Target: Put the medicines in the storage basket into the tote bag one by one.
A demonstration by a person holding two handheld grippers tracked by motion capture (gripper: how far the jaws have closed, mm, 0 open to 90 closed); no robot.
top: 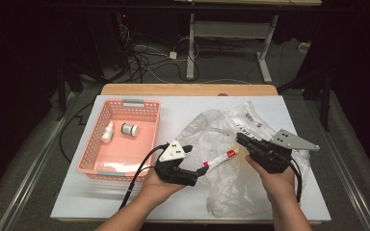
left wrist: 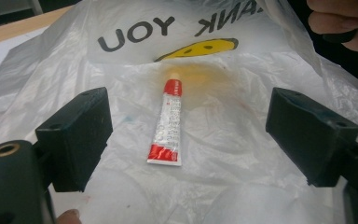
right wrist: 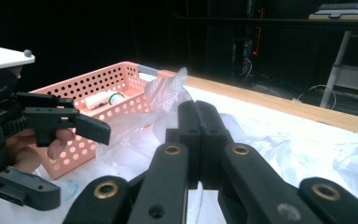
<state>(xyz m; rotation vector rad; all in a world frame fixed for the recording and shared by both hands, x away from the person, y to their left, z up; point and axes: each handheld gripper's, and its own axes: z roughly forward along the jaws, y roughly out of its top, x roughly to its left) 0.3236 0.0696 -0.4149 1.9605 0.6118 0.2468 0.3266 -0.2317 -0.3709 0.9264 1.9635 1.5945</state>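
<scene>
A small red-and-white tube (left wrist: 168,123) lies flat on a crumpled clear plastic bag (left wrist: 242,154) printed with a smiley face. My left gripper (left wrist: 189,107) is open wide, one jaw on either side of the tube and neither touching it. In the high view the tube (top: 219,159) lies just right of the left gripper (top: 195,166). My right gripper (top: 242,141) is shut at the bag's (top: 231,192) upper edge. Its jaws (right wrist: 198,112) are pressed together where the film stands up.
A pink perforated basket (top: 89,163) sits at the left of the white table and holds a small white bottle (top: 107,132) and a round jar (top: 130,129). A cable trails from each gripper toward the person. The floor with cables lies beyond the far wooden edge.
</scene>
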